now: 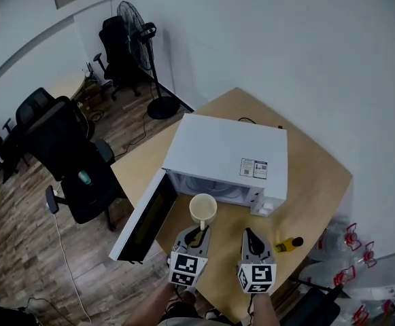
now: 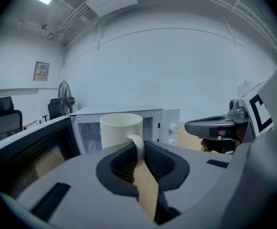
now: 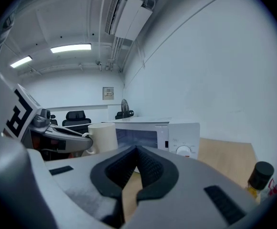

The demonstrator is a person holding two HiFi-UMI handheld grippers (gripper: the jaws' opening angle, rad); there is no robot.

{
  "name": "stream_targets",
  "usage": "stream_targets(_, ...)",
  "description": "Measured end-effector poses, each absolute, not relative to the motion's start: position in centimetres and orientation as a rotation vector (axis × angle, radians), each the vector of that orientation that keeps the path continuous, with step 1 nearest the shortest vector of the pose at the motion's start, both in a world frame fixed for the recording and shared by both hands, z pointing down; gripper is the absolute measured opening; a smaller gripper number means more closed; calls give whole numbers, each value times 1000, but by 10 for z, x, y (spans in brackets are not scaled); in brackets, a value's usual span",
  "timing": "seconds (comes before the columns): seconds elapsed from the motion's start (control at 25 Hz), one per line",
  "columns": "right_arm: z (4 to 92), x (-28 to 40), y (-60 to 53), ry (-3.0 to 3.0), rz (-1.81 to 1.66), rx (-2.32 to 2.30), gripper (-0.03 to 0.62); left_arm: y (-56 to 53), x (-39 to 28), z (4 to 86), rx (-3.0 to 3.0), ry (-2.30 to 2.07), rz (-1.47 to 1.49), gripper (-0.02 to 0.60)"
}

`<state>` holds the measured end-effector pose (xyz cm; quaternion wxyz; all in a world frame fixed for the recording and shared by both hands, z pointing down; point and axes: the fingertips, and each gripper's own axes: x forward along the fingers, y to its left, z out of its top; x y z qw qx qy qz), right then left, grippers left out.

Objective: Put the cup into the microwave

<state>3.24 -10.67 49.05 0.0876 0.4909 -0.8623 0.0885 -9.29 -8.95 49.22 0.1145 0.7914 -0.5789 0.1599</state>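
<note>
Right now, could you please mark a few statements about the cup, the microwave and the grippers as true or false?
1. The microwave door is open. True.
2. The cup is inside the microwave. False: it is in front of the opening, its handle gripped by the left gripper.
3. The right gripper holds the bottle. False: it is shut on nothing; the bottle is on the table.
4. A fan stands beyond the table. True.

wooden table bears microwave, seemingly a bottle.

One cup, one microwave, one bottle, one fan, two hand-held grippers
</note>
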Motion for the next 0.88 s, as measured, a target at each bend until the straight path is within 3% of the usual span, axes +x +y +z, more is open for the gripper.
stream_targets(0.88, 554, 6, -182, -2388, 381, 1595, 17, -205, -127, 558, 2393, -1501, 498, 60)
